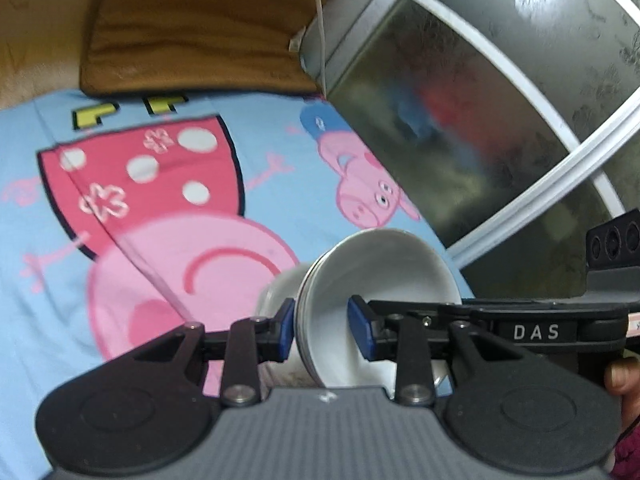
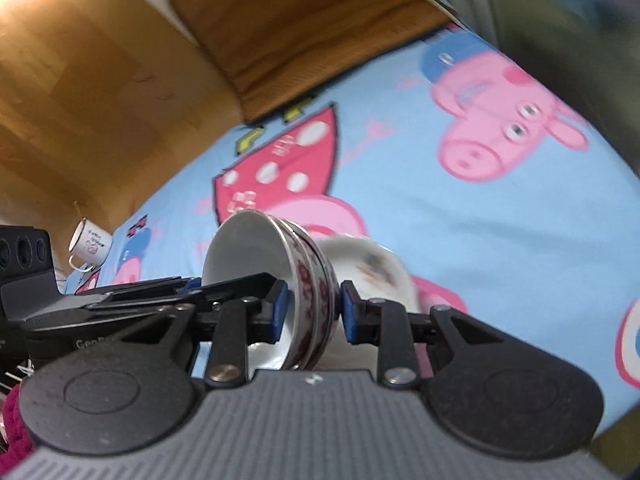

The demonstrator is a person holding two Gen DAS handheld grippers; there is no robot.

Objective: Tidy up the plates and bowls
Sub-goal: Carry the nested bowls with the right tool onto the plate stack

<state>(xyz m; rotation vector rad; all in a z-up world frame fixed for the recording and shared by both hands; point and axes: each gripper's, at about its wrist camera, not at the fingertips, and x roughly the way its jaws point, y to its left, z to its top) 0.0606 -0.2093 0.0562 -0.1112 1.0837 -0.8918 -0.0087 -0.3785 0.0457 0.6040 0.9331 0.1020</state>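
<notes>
Two grippers are in view, and each clamps the same stack of bowls by opposite sides of its rim. The stack [image 1: 372,304] [image 2: 280,280] shows at least two nested bowls by its rim lines; the exact count cannot be told. The insides are white, and the outsides carry a red floral pattern in the right wrist view. The stack is tilted on its side and held above the cloth. Another white dish [image 1: 276,292] [image 2: 372,268] with a faint floral print lies just behind the stack; it is blurred, and contact cannot be told. One white mug [image 2: 90,244] lies tilted at the far left edge of the cloth. The left gripper [image 1: 326,330] is closed on the stack wall, with one blue pad [image 1: 360,332] inside the bowl and the other outside. The right gripper [image 2: 312,314] is closed on the stack wall in the same manner. Part of a hand [image 1: 622,376] shows at the right edge of the left wrist view. The surface is a light blue cloth [image 1: 280,132] [image 2: 460,220] printed with pink cartoon pigs. A brown cushion [image 1: 192,28] [image 2: 304,32] lies at its far edge. A metal-faced cabinet [image 1: 480,112] with white trim stands to the right. A wooden floor [image 2: 80,92] lies beyond the cloth.
</notes>
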